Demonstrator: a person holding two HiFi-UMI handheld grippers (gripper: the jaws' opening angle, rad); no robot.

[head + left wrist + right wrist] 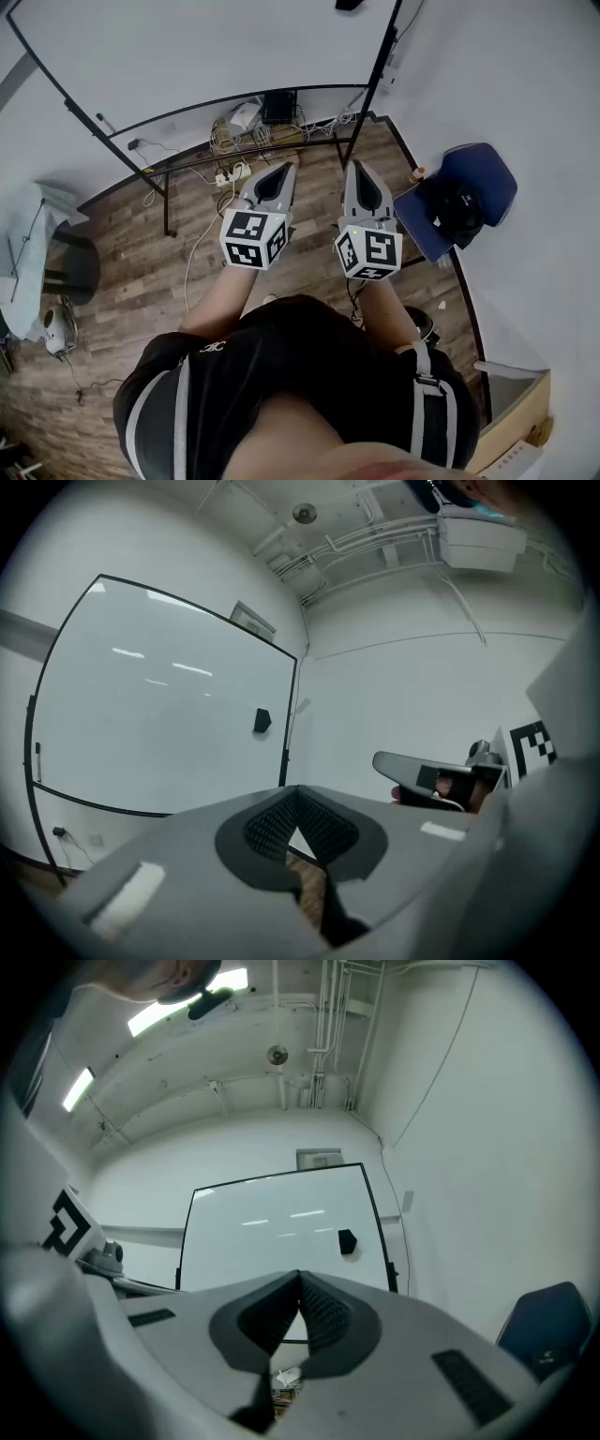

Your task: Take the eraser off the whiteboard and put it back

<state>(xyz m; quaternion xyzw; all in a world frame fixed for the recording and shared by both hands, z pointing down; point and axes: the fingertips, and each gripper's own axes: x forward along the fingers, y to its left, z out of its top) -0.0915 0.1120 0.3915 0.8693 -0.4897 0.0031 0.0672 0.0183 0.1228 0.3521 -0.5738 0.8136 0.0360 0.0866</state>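
Note:
A small black eraser sticks to the right side of the whiteboard, well ahead of both grippers. In the head view the eraser shows only at the top edge, on the whiteboard. My left gripper is held out level toward the board, jaws together and empty. Beside it, my right gripper points slightly upward, also shut with nothing between its pads. Both are far from the board.
A blue chair with a dark bag stands at the right by the wall. Cables and a power strip lie on the wood floor under the board's stand. A dark round stool is at the left.

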